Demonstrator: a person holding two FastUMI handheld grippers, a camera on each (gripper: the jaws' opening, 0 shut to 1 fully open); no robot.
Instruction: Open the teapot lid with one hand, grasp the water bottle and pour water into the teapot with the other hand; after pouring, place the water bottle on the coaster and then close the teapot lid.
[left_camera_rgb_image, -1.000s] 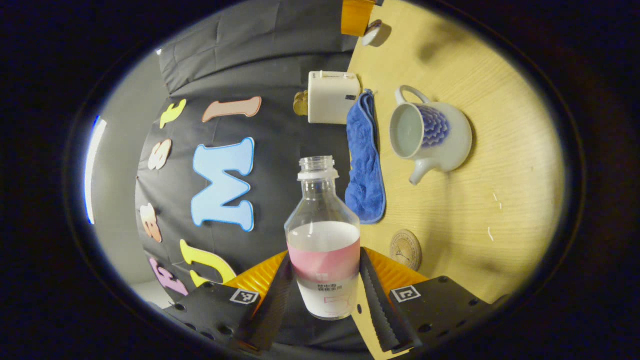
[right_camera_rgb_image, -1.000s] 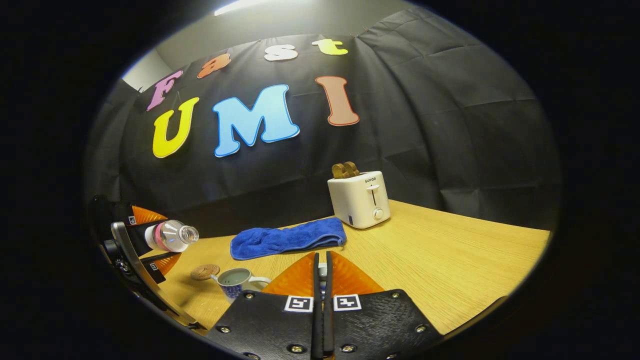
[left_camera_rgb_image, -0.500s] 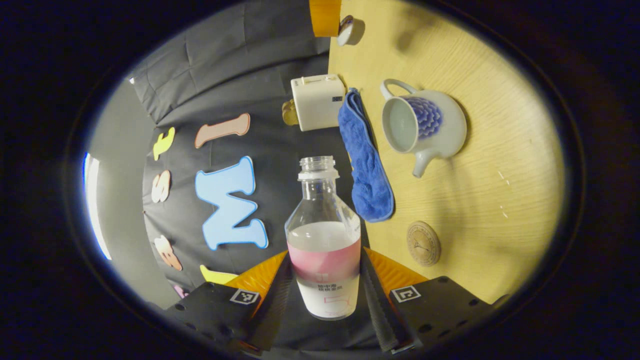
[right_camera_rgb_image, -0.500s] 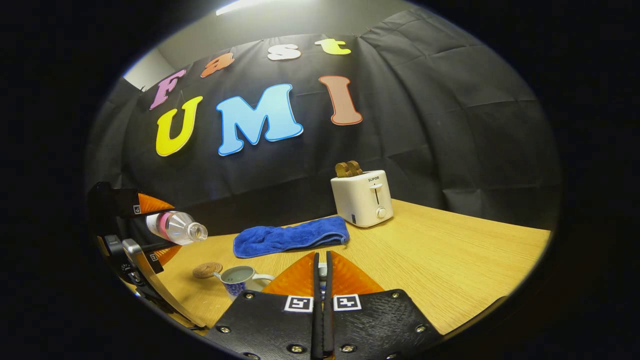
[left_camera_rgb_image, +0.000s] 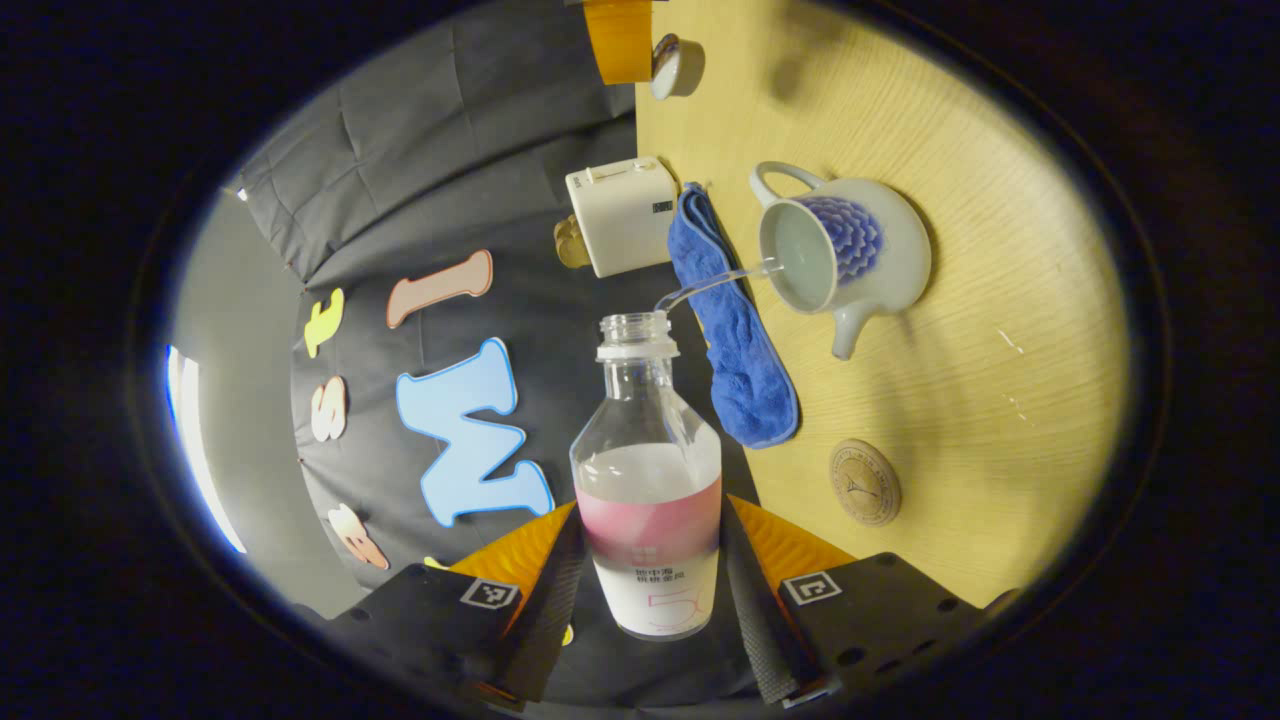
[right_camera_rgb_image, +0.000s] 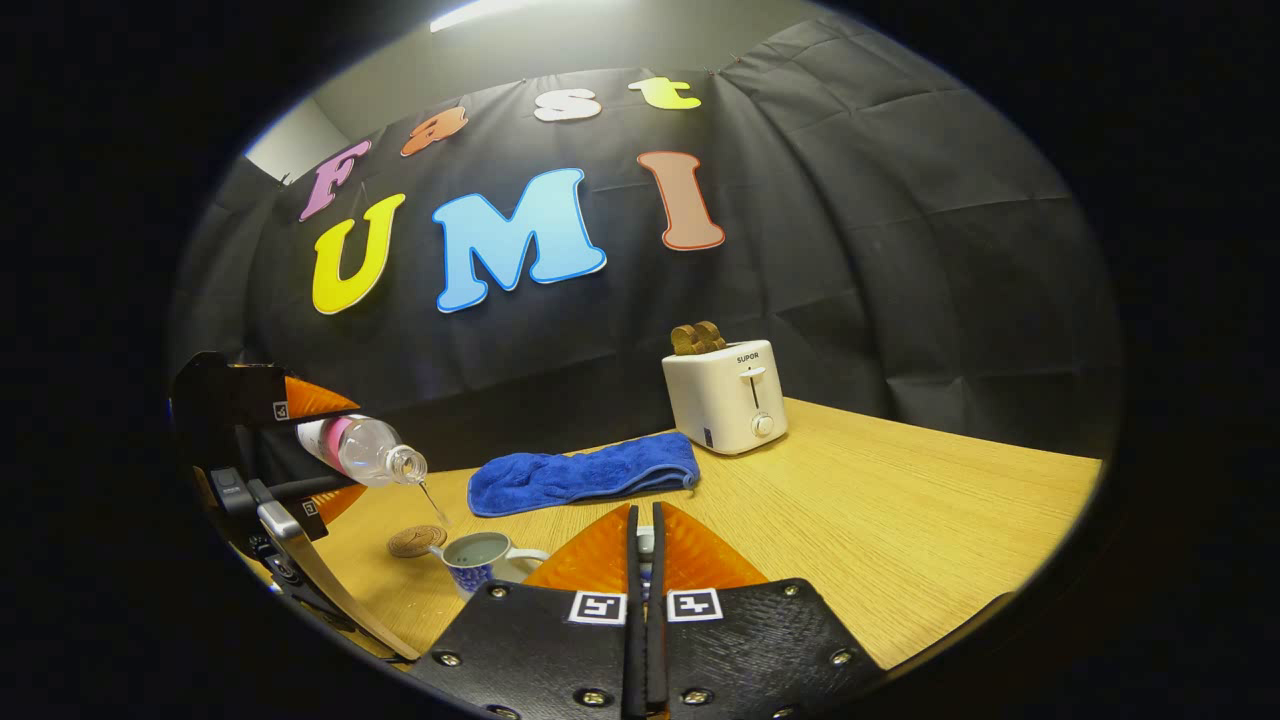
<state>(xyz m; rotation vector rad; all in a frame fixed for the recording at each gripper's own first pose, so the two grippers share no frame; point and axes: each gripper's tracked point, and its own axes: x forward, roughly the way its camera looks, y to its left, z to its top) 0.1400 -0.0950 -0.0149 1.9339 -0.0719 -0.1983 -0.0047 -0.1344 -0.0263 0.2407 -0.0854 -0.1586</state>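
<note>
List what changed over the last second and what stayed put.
The water bottle tipped further, neck down toward the teapot, and a thin stream of water now runs into its open mouth. The left gripper kept its hold on the bottle. The right gripper stayed shut; coaster, blue towel and toaster did not move.

wall: black cloth (right_camera_rgb_image: 900, 250) | table: light wood (right_camera_rgb_image: 900, 520) | light: ceiling strip (right_camera_rgb_image: 480, 14)
</note>
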